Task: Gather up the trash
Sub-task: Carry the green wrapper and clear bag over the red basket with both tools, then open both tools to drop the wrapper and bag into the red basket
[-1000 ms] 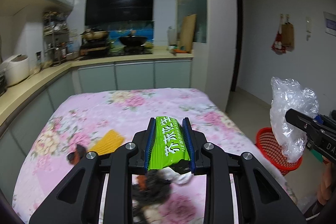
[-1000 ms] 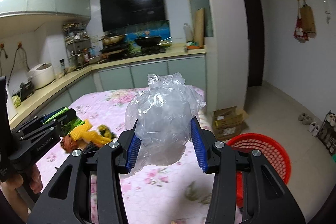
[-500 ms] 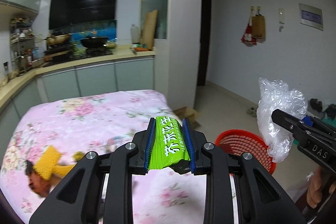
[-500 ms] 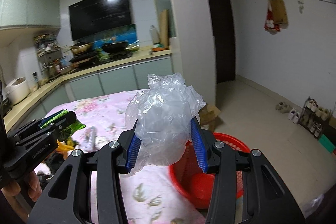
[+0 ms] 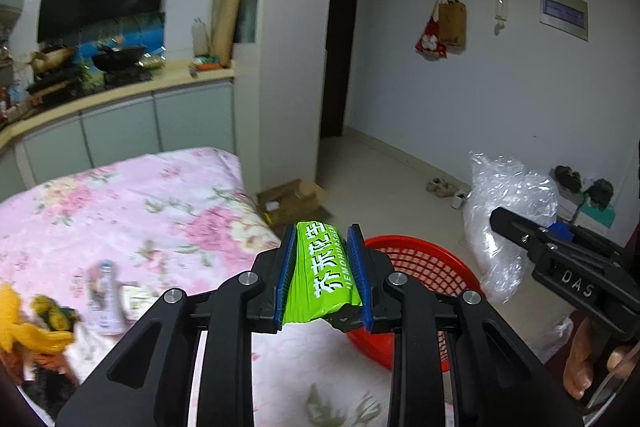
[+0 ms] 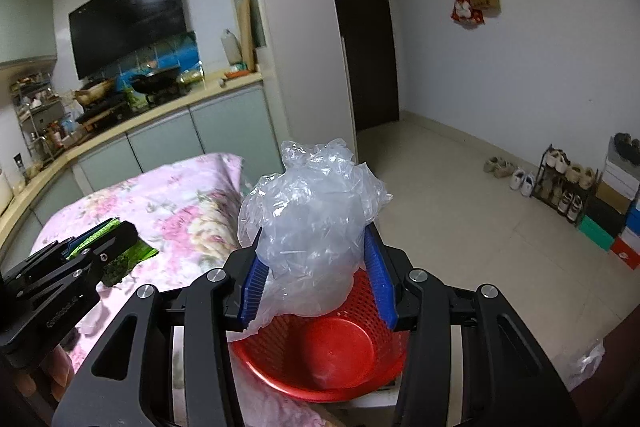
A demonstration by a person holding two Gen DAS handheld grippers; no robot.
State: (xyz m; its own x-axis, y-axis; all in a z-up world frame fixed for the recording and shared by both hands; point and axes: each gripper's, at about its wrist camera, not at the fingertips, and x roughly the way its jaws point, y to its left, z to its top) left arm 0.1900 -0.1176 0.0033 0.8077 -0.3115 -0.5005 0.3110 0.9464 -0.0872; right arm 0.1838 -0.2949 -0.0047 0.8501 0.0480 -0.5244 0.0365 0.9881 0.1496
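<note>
Left wrist view: green packet (image 5: 325,269) reads "JIEMOHUASHENG" beside white Chinese characters.

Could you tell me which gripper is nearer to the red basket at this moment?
Right. The right gripper, shut on the clear plastic bag, hangs above the red basket; the left gripper, shut on the green packet, is beside it, at the table's edge.

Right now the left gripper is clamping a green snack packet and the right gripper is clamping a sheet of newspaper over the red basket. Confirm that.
Not quite. The right gripper clamps a crumpled clear plastic bag, not newspaper, as the right wrist view shows. The rest stands: the left gripper clamps the green snack packet, and the bag hangs over the red basket.
</note>
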